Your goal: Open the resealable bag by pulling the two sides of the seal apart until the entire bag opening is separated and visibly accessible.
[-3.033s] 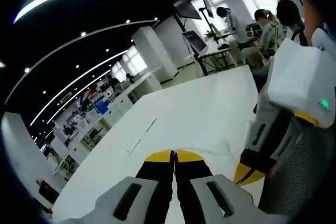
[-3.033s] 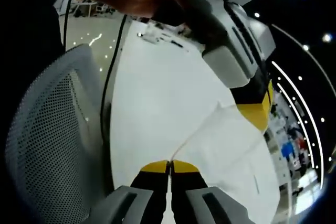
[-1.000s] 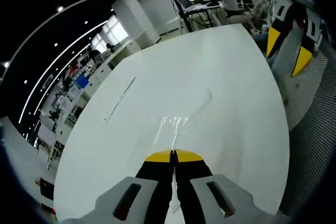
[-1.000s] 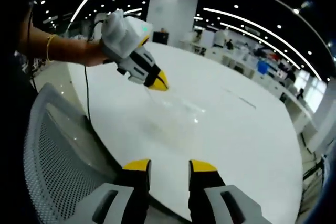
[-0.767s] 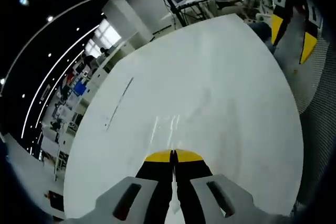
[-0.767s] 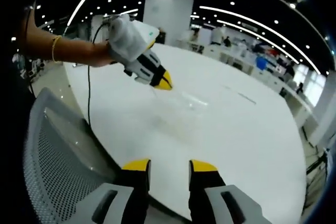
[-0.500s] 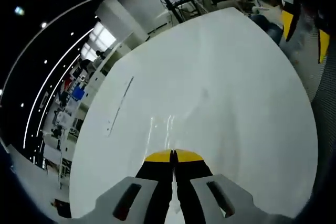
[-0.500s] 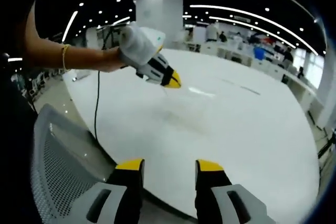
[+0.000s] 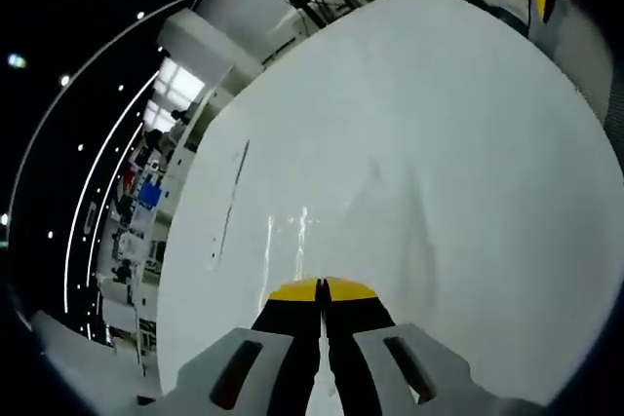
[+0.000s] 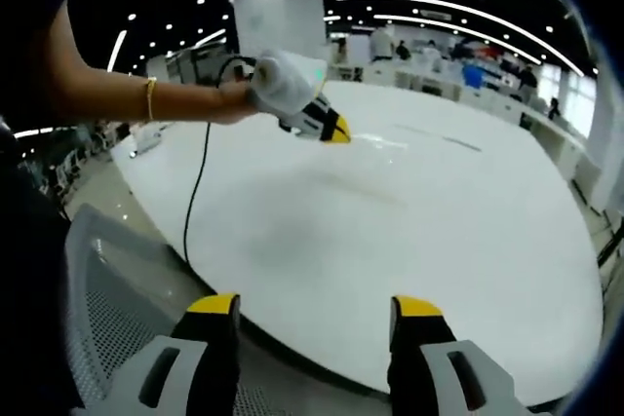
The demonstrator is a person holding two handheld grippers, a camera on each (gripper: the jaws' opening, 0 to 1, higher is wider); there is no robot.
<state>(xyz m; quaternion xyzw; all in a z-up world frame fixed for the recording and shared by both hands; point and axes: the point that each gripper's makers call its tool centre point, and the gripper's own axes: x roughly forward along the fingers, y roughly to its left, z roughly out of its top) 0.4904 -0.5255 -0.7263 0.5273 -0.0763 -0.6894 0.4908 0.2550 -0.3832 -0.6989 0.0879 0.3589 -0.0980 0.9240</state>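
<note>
Clear bag (image 9: 304, 231): thin, see-through film, visible mainly as glare streaks against the white table (image 9: 468, 124); whether its mouth is parted cannot be told. Left gripper (image 9: 321, 289): jaws pressed together on the bag's near edge, film running forward from the tips over the table. A thin dark line (image 9: 230, 204) lies on the table left of the bag. Right gripper (image 10: 317, 309): jaws spread wide, holding nothing, over the near table rim, well apart from the bag. A mesh chair back (image 10: 107, 319) sits lower left.
</note>
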